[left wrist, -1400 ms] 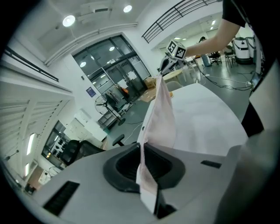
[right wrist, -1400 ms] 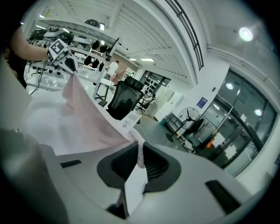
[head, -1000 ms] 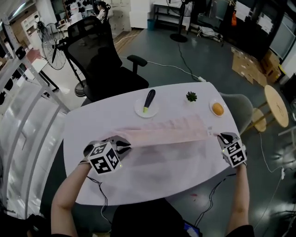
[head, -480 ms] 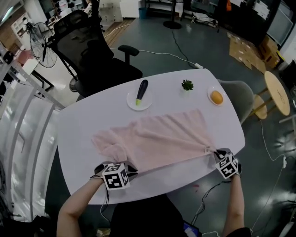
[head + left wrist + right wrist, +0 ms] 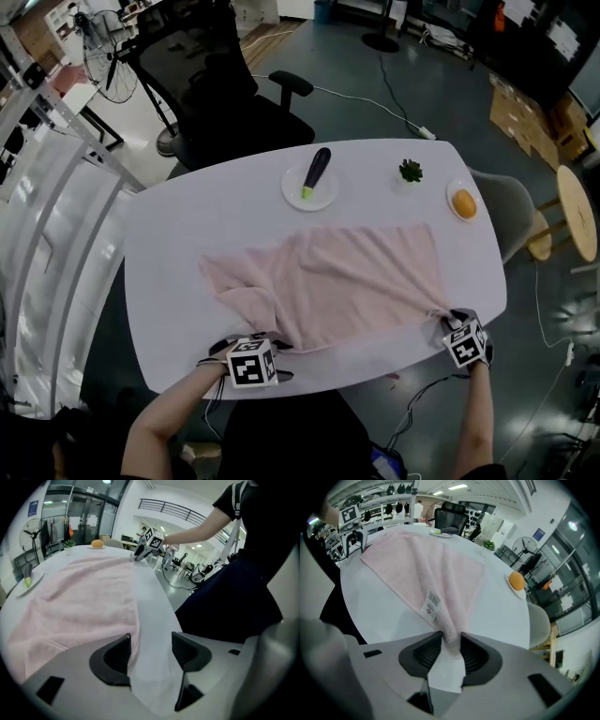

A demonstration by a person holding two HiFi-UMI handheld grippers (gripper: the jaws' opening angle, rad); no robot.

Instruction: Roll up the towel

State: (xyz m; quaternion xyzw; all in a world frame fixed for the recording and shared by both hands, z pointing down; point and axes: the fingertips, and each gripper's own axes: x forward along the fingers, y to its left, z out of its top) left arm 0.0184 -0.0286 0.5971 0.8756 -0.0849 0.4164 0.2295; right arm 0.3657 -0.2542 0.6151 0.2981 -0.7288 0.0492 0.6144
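Towel [image 5: 337, 281]: pink, spread flat on the white oval table [image 5: 187, 216], covering its middle and near half. The left part lies rumpled, with a fold turned over; the right part lies smooth. Its near edge runs close along the table's near rim.

Left gripper [image 5: 151, 637]: at the near rim, by the towel's near-left corner. Its jaws have just been opening and stand wide apart. The towel's edge lies against the inner face of the left-hand pad [image 5: 117, 656]; bare table fills the rest of the gap. Nothing is gripped.

Right gripper [image 5: 450, 637]: at the near rim, on the towel's near-right corner. Its jaws have just been opening, yet stand narrow, and the corner sits bunched between them, touching both pads [image 5: 424, 654]. The cloth puckers toward this point. A white label [image 5: 431, 605] with a barcode lies on the towel just beyond the jaws.

Far side of the table, well clear of the towel: an eggplant [image 5: 316, 172] on a white plate [image 5: 292, 192], a small green plant [image 5: 410, 171], an orange [image 5: 463, 202] on a saucer.

A black office chair [image 5: 220, 103] stands behind the table
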